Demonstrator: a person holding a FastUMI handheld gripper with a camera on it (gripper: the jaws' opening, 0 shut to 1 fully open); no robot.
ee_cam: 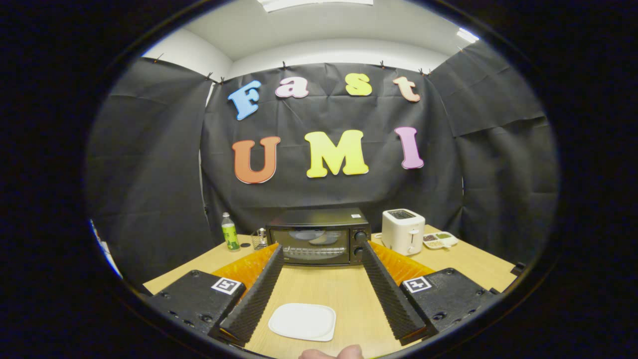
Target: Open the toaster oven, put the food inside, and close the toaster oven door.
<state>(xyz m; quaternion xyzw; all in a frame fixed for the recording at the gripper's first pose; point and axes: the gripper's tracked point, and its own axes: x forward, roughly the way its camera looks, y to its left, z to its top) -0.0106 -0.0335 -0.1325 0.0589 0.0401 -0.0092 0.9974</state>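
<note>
A black toaster oven (319, 237) stands at the far side of the wooden table (324, 289), its glass door shut and two knobs on its right side. My gripper (321, 249) is open, its two fingers spread wide and pointing at the oven, with the tips just short of its front. Nothing sits between the fingers at the tips. A white square plate (303, 321) lies bare on the table between the fingers, close to me. I cannot make out any food on it.
A white slot toaster (403, 231) stands right of the oven, with a small divided dish (438, 240) beside it. A green-labelled bottle (230, 232) and a small glass jar (259, 239) stand left of the oven. A fingertip (331, 353) shows at the near table edge.
</note>
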